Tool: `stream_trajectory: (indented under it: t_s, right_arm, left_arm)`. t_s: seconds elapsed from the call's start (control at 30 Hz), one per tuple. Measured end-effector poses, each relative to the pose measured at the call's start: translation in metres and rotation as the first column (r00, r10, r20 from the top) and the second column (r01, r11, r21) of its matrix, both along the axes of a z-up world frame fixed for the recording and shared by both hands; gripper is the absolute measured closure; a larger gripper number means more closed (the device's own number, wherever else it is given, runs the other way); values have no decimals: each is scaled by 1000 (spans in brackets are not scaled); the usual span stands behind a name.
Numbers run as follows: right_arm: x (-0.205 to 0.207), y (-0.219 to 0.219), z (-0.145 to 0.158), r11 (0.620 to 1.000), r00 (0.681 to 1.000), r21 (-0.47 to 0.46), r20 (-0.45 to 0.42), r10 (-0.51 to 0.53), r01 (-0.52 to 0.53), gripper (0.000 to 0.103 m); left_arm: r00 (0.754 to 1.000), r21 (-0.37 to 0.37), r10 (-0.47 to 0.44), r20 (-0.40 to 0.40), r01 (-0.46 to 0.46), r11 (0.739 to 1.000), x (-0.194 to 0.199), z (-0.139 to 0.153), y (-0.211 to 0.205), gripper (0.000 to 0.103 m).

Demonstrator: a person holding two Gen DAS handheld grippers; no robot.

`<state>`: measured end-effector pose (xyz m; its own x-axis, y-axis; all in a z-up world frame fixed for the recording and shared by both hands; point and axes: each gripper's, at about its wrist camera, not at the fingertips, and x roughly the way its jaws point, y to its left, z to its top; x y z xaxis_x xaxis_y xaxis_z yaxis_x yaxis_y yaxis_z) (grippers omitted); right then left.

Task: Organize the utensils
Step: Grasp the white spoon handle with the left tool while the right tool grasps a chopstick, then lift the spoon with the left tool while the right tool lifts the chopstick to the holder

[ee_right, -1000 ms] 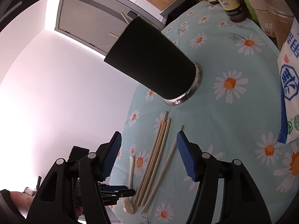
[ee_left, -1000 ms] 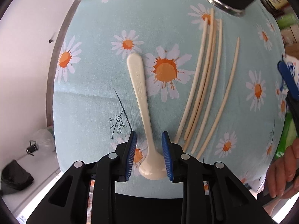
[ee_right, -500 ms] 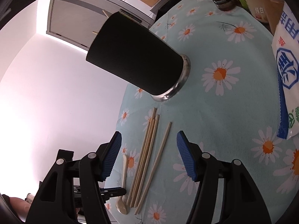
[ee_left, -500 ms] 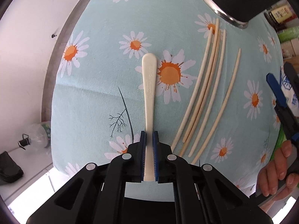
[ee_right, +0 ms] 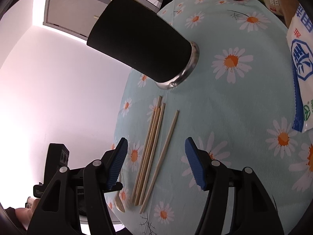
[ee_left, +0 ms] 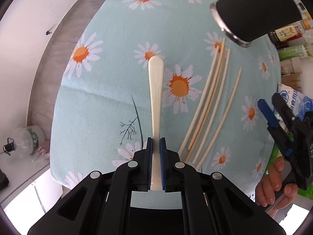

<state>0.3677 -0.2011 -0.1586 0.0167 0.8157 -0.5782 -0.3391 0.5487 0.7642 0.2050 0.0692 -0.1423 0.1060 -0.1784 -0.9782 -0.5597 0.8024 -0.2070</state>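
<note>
My left gripper point(ee_left: 156, 143) is shut on the neck of a cream plastic spoon point(ee_left: 156, 82), whose handle points away over the daisy tablecloth point(ee_left: 101, 101). Its bowl point(ee_right: 119, 203) shows in the right wrist view, behind the left gripper's tip. Several wooden chopsticks point(ee_left: 211, 101) lie to the right of the spoon; they also show in the right wrist view point(ee_right: 154, 146). A black utensil cup with a metal base point(ee_left: 254, 9) stands beyond them, with sticks poking from its top point(ee_right: 140, 37). My right gripper point(ee_right: 156, 160) is open above the chopsticks.
A white and blue bag point(ee_right: 301, 62) lies at the table's right side. Bottles and boxes point(ee_left: 289, 45) stand at the far right. The table's left edge drops to a grey floor point(ee_left: 54, 45) with a plastic bottle point(ee_left: 29, 139) below.
My left gripper closed on the spoon's neck and lifted it, so the spoon now stands straight ahead. My right gripper moved nearer over the chopsticks, still open.
</note>
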Motion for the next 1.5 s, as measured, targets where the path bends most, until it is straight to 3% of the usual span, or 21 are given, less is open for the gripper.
stream_trajectory:
  t_s: [0.23,0.4,0.63,0.9,1.07,1.13,1.3,1.43,1.5]
  right_arm:
    - [-3,11,10,993,1000,-122,-10,5,-6,43]
    - [0,29,3,976,991,-214,-132,0,-29,54]
    - [-8,59,0,926,976,-376,-211,-52,-32,63]
    - [-17,100,2,806,982,-591,-153,-114,2,71]
    - [-21,125,2,709,986,-705,-105,-128,17,76]
    - [-20,134,2,693,985,-720,-95,-145,33,77]
    - [-15,153,-3,624,982,-779,-63,-178,63,91]
    - [-11,159,-4,609,979,-789,-52,-197,80,96]
    - [-14,160,-3,610,978,-788,-50,-204,87,97]
  left_arm:
    - [993,-9,-45,112,47,999,8,20,-2,97]
    - [977,-1,-94,190,96,995,14,35,0,97]
    - [938,-21,-175,301,190,982,9,48,21,97]
    - [860,-5,-292,418,324,946,0,65,53,97]
    - [816,-13,-323,478,375,927,-4,62,64,97]
    - [809,-43,-318,495,388,921,-5,59,70,97]
    - [795,-77,-297,529,394,916,-11,55,85,97]
    - [805,-139,-267,531,393,909,-12,48,98,97]
    - [799,-134,-266,538,393,910,-10,49,103,97]
